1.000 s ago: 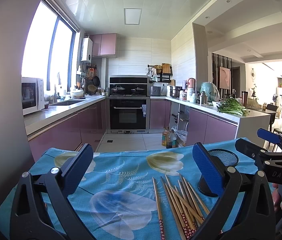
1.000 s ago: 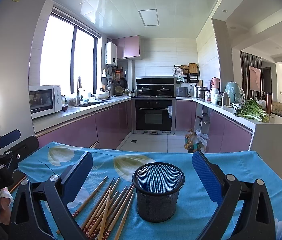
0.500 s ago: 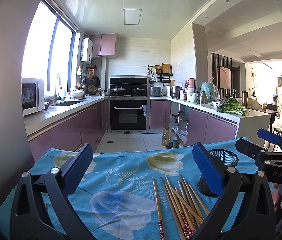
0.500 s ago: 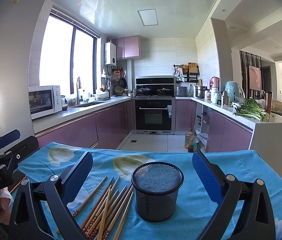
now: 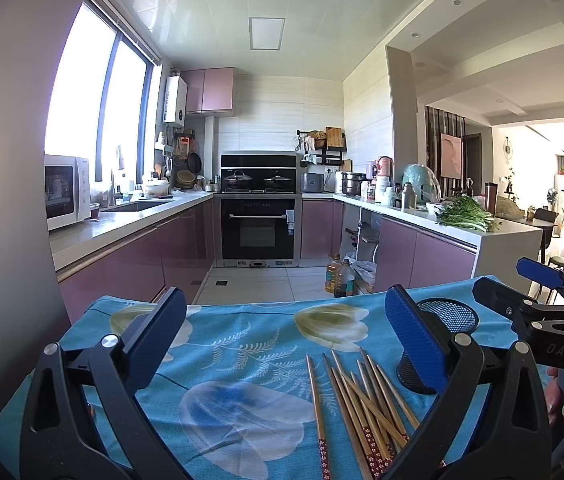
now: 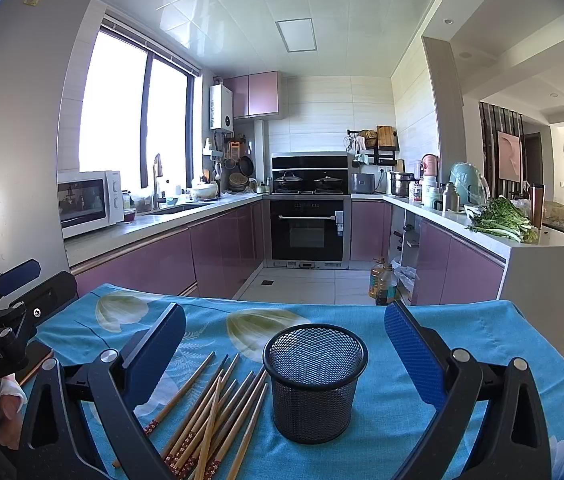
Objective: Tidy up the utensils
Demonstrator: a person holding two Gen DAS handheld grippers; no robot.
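Several wooden chopsticks [image 5: 362, 404] with red patterned ends lie loose in a pile on the blue floral tablecloth [image 5: 242, 344]. They also show in the right wrist view [image 6: 214, 412], just left of an upright, empty black mesh cup [image 6: 314, 380]. In the left wrist view the cup [image 5: 448, 316] is partly hidden behind my right finger. My left gripper [image 5: 286, 348] is open and empty, above the cloth left of the pile. My right gripper [image 6: 286, 348] is open and empty, with the cup between its fingers' line of sight. Each gripper shows at the edge of the other's view.
The table's far edge [image 6: 322, 304] drops to a tiled kitchen floor. Oil bottles [image 6: 382, 284] stand on the floor beyond it. Purple cabinets, an oven [image 6: 308, 228] and counters line the room behind.
Almost nothing has moved. The right wrist view has shifted very slightly, so the mesh cup sits a touch further left in it.
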